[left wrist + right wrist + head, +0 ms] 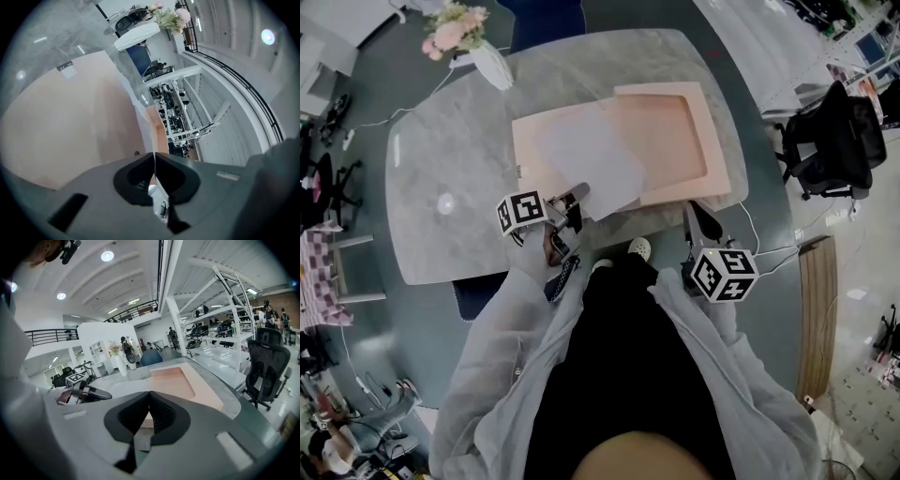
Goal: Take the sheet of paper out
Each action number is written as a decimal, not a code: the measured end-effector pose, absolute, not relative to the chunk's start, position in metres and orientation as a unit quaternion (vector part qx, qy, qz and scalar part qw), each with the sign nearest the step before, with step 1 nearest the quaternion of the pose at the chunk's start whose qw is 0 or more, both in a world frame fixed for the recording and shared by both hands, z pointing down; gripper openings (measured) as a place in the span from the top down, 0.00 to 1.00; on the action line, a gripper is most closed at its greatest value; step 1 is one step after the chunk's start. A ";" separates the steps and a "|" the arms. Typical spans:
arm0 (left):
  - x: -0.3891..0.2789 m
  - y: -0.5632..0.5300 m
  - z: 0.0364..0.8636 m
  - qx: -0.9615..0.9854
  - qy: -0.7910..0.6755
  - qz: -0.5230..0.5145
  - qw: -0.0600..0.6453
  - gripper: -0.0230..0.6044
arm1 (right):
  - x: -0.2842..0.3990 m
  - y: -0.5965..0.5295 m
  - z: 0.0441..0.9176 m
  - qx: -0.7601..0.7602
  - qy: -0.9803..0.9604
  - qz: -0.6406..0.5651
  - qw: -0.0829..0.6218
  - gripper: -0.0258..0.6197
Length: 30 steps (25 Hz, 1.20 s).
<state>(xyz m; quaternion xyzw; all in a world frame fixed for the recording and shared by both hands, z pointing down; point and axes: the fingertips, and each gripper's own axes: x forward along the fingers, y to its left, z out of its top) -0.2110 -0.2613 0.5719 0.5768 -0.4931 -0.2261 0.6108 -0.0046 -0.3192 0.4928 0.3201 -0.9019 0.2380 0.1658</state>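
Pale sleeves [502, 356] and a dark top [619, 375] are filling the near part of my head view, with both tools reaching out from them toward the near edge of the grey marble table [441, 159]. I am holding the left gripper [578, 196] clamped on the near corner of the sheet of paper [591, 155]. Its own view is showing the two jaws pressed together with the thin white edge running between them.

The sheet is spreading over a flat pink panel [530, 141] at the middle of the table, and its right corner is overlapping the left side of the pink tray [712, 141] just beside that panel. I am keeping the right gripper [698, 217] by the table's near edge, to the right and near the tray. Its jaws are meeting tip to tip with nothing between them. A white vase of flowers [492, 64] is standing at the far left of the table, well apart from the paper.
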 end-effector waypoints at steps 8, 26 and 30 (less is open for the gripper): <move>-0.212 -0.260 0.546 0.592 -0.498 -0.242 0.585 0.97 | -0.009 -0.316 0.484 0.313 -0.907 0.230 0.163 0.95; -0.193 -0.262 0.463 0.713 -0.505 -0.166 0.457 0.96 | 0.001 -0.311 0.470 0.329 -0.908 0.215 0.145 0.95; -0.179 -0.271 0.451 0.750 -0.509 -0.105 0.409 0.96 | 0.008 -0.312 0.466 0.336 -0.907 0.213 0.140 0.95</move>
